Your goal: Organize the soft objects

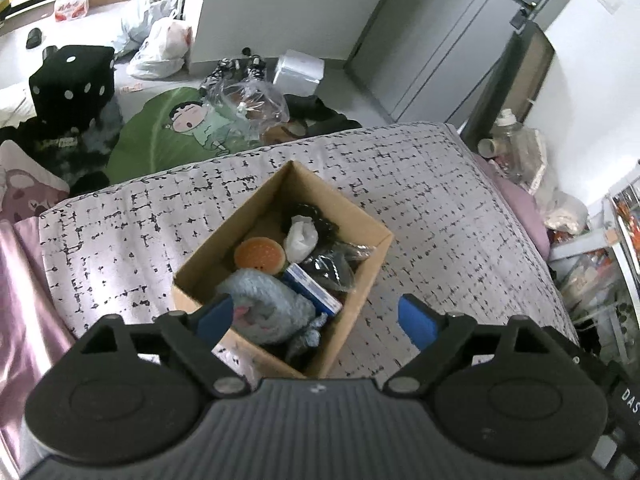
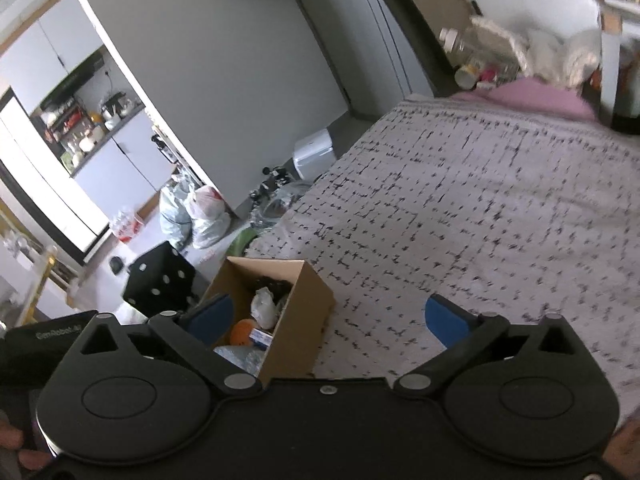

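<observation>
Box (image 1: 280,256) sits on bed (image 1: 420,184), near its edge, so soft things stay gathered in one holder. Inside box: grey plush (image 1: 268,312) at near corner, orange sponge (image 1: 259,256) behind it, white bag (image 1: 300,236) and dark items toward far side. Left gripper (image 1: 316,316) hangs above box, fingers wide, nothing between them. Right gripper (image 2: 332,322) just right of box, fingers wide too, empty, likely freed for another pick.

The gray stuffed toy (image 1: 266,312) is partly hidden behind the left tongs' (image 1: 316,316) left finger (image 1: 214,316). The right view's bed cover (image 2: 500,200) is blurry far ahead. The box (image 2: 296,320) hides most things inside.
</observation>
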